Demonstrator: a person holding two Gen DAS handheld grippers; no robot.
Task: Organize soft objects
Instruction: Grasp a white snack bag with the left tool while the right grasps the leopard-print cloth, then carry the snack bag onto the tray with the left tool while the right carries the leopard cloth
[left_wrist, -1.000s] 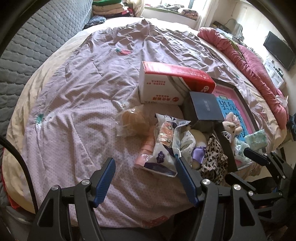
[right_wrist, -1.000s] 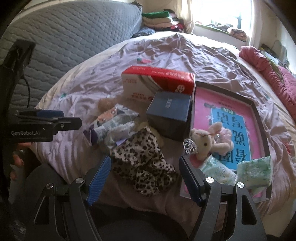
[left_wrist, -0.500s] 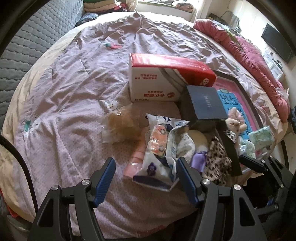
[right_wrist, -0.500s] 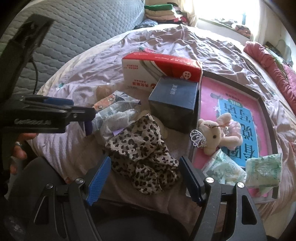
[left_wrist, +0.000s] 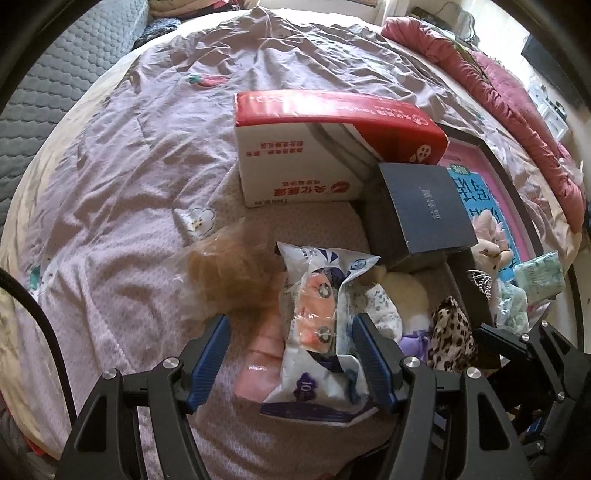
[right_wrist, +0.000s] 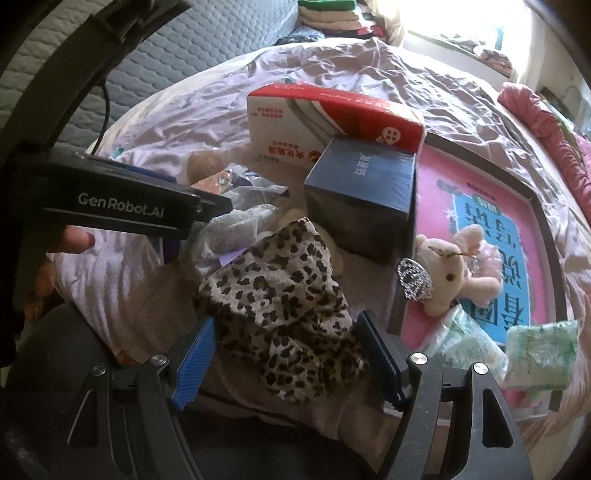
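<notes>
- the left claw (left_wrist: 290, 349) is open, holding nothing, with the white plastic pack (left_wrist: 321, 328) between its blue fingers (left_wrist: 212, 352) but not pinched.
- the right claw (right_wrist: 284, 356) is open and empty too, over the leopard cloth (right_wrist: 280, 299) on the bed (left_wrist: 110, 155).
- the slippery pack could slide out if the claw pinches only a corner.
- the cloth could drag the bunny (right_wrist: 454, 266) or the dark box (right_wrist: 364, 195) along.
- both claws point steeply down at the pile.
</notes>
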